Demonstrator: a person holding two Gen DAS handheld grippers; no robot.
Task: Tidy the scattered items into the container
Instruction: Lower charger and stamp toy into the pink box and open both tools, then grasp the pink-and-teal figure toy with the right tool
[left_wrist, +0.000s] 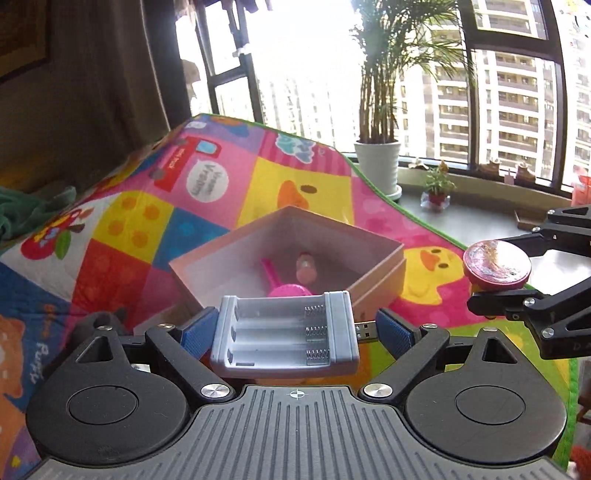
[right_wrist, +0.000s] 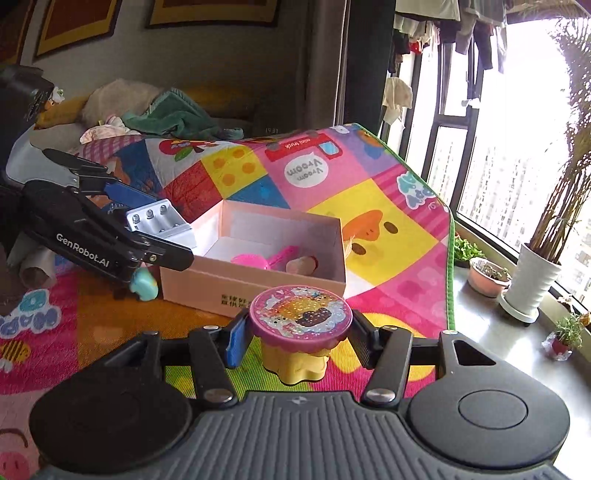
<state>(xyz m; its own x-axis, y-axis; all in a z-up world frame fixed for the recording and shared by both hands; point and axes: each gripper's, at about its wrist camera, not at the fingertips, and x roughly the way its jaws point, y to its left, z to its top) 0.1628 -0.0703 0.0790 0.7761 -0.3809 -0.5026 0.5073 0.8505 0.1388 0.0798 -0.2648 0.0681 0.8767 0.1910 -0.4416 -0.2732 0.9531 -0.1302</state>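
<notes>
Play mat (right_wrist: 388, 206): we read it as a soft, padded sheet that gives under load; it carries the whole scene.
Box (left_wrist: 373, 273): pink open-topped cardboard container standing on the mat, light and thin-walled by our judgement, so a hard drop against a wall could shift it. A pink scoop (right_wrist: 258, 259) and a small bottle (left_wrist: 306, 266) already lie inside.
Battery charger (left_wrist: 284, 336): grey rigid plastic tray with three empty spring slots and a USB plug at one end. We judge it light, stiff and smooth-sided. It hangs just short of the box's near corner.
Left gripper (left_wrist: 291, 334): clamped across the charger's two short ends, blue pads flat on plastic. We consider this hold sound; the plug end is the part to keep clear of the pad.
Toy jar (right_wrist: 300, 334): yellow body under a wide glittered purple lid, hard and probably hollow. It is carried low above the mat, near the box's front wall.
Right gripper (right_wrist: 297, 338): closed on the jar just under the lid's rim. We expect the overhanging lid to stop slipping downward.
</notes>
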